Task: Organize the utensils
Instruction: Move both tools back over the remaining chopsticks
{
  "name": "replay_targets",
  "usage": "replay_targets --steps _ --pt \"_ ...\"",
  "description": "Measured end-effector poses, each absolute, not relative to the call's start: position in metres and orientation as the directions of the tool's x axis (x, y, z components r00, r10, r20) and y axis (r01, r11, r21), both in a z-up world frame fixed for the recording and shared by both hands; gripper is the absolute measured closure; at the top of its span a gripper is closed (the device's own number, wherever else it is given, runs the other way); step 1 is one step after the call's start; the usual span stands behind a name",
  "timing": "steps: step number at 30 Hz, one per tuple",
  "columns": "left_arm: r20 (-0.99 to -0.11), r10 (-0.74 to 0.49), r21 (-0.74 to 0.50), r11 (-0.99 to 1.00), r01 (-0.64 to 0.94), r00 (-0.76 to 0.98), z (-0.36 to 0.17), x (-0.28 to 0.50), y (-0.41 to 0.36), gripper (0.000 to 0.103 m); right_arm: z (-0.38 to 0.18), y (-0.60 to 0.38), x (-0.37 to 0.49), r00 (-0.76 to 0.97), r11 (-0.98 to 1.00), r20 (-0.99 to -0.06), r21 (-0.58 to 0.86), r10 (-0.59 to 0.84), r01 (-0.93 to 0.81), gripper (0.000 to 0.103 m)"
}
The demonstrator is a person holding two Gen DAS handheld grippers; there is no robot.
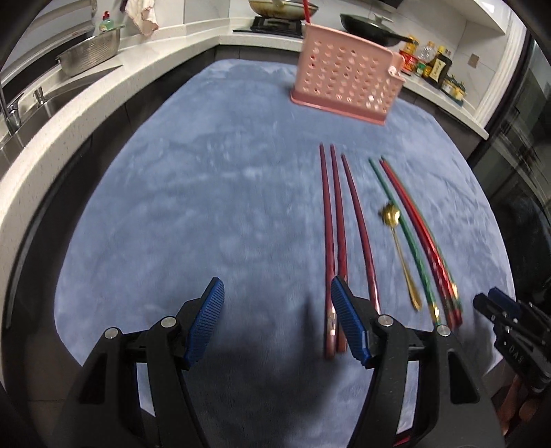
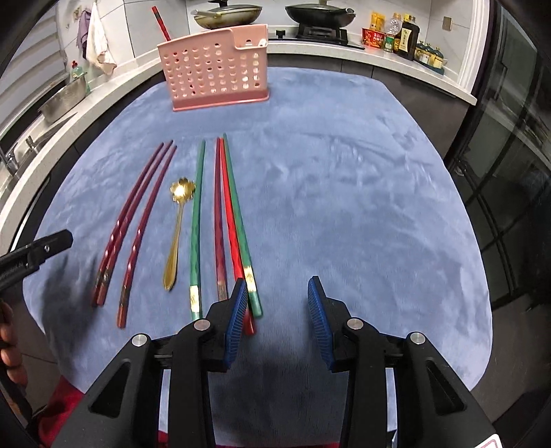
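1. Hovering low over the blue cloth [image 2: 344, 172], both tongs spread wide and gripping nothing: left gripper [image 1: 277, 324] near the butt ends of the maroon chopsticks [image 1: 335, 234], right gripper [image 2: 277, 317] beside the green and red chopsticks [image 2: 229, 220].
2. Lying in a row on the cloth between the grippers and the rack: three maroon sticks, gold spoon [image 2: 175, 234], two green and two red sticks.
3. Judging the step as pick-up approach, most of the sorting not yet done.
4. Calling next for lowering, straddling one stick end, pinching, then lifting toward the rack.
5. Standing upright at the far edge, pink rack [image 2: 215, 69] holding one red stick [image 2: 161, 22]; other contents hiding behind the perforated wall.
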State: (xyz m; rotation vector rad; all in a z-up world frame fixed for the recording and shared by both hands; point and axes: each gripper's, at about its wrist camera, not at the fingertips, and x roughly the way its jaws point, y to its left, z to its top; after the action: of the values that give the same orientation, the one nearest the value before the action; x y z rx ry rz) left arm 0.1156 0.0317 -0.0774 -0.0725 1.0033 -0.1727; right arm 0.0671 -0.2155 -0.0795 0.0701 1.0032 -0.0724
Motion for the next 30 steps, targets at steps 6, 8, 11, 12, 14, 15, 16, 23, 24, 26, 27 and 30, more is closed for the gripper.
replay_targets --steps 6,8,11,12,14,15,16,23,24,26,27,30 --pt "-0.844 -0.182 -0.115 0.98 0.16 0.505 -0.089 0.102 0.021 0.042 -0.087 -0.216 0.064 0.527 0.994 -0.85 0.035 -0.024 0.102 0.066" --pt "-0.852 -0.187 -0.121 0.979 0.164 0.49 -0.094 0.101 0.019 0.042 -0.089 -0.217 0.065 0.524 0.994 -0.852 0.039 -0.022 0.106 0.066" --pt "-0.856 -0.184 -0.117 0.979 0.164 0.483 -0.097 0.101 0.018 0.042 -0.092 -0.217 0.067 0.517 0.994 -0.856 0.041 -0.02 0.106 0.066" --pt "-0.857 -0.179 -0.113 0.98 0.163 0.484 -0.098 0.101 0.017 0.042 -0.094 -0.217 0.067 0.514 0.994 -0.858 0.042 -0.018 0.104 0.066" --pt "-0.861 -0.174 -0.11 0.981 0.159 0.478 -0.101 0.103 0.018 0.042 -0.096 -0.217 0.068 0.507 0.994 -0.862 0.041 -0.017 0.103 0.066" --pt "-0.864 -0.171 -0.11 0.982 0.153 0.474 -0.102 0.103 0.019 0.042 -0.097 -0.217 0.068 0.505 0.994 -0.863 0.044 -0.013 0.101 0.066" --pt "-0.866 -0.171 -0.113 0.982 0.15 0.47 -0.104 0.104 0.019 0.042 -0.098 -0.217 0.069 0.503 0.994 -0.864 0.046 -0.011 0.1 0.066" --pt "-0.871 -0.171 -0.123 0.984 0.132 0.461 -0.108 0.107 0.022 0.042 -0.1 -0.217 0.071 0.506 0.994 -0.862 0.043 -0.014 0.1 0.067" --pt "-0.871 -0.169 -0.122 0.984 0.132 0.461 -0.108 0.107 0.022 0.042 -0.101 -0.217 0.072 0.507 0.994 -0.862 0.043 -0.015 0.102 0.067" --pt "-0.871 -0.168 -0.12 0.984 0.132 0.462 -0.108 0.108 0.022 0.042 -0.101 -0.219 0.073 0.509 0.993 -0.861 0.042 -0.019 0.108 0.067" --pt "-0.871 -0.168 -0.12 0.984 0.132 0.462 -0.108 0.108 0.022 0.042 -0.102 -0.22 0.074 0.507 0.993 -0.861 0.042 -0.021 0.112 0.067" --pt "-0.871 -0.171 -0.122 0.983 0.135 0.461 -0.109 0.107 0.021 0.042 -0.104 -0.222 0.076 0.5 0.992 -0.866 0.06 -0.003 0.111 0.07"
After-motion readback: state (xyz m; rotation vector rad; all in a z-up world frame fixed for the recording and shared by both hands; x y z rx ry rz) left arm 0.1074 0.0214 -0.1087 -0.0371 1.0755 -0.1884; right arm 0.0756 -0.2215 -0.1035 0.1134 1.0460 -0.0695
